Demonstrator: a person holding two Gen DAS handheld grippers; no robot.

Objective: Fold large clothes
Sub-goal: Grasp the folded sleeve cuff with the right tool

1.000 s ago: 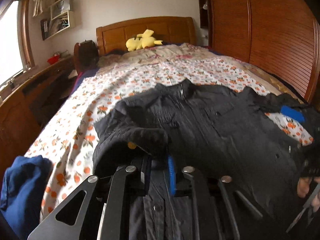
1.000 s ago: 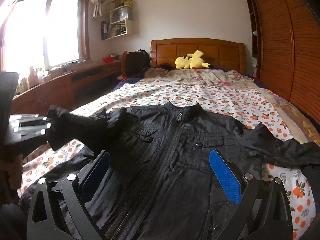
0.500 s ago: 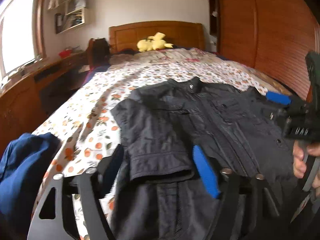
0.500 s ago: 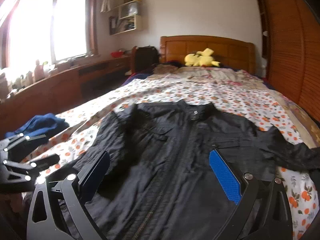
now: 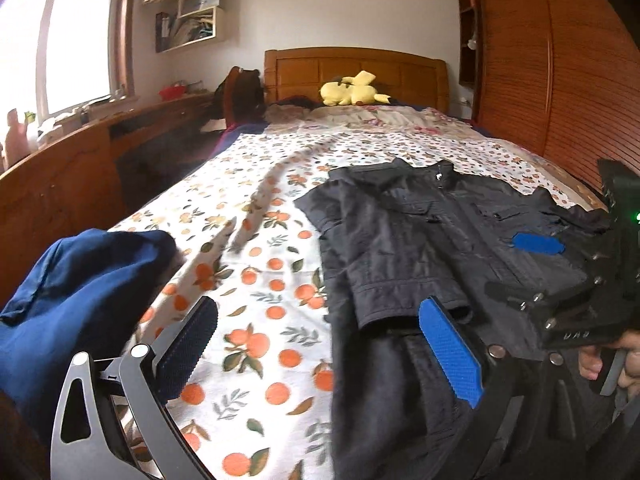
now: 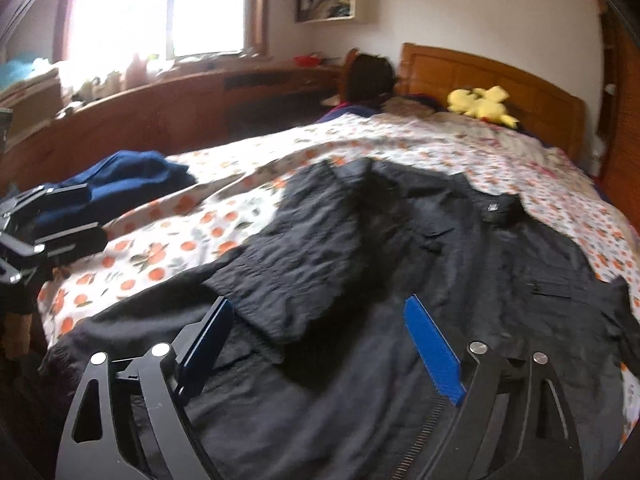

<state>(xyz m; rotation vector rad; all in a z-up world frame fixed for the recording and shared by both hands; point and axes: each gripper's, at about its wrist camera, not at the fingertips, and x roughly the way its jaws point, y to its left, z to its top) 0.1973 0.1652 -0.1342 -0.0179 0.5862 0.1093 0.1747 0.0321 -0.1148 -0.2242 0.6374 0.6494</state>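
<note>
My left fingers have let the sleeve drop folded across the jacket – opening, empty; right fingers closing, pinching nothing – next fold pending

We see the left gripper, a second ago clamped on the black jacket's sleeve, now opening with nothing between its pads; the sleeve lies folded across the jacket front. The right gripper is closing slightly, over the jacket, pads off the cloth, now aimed further left
</note>
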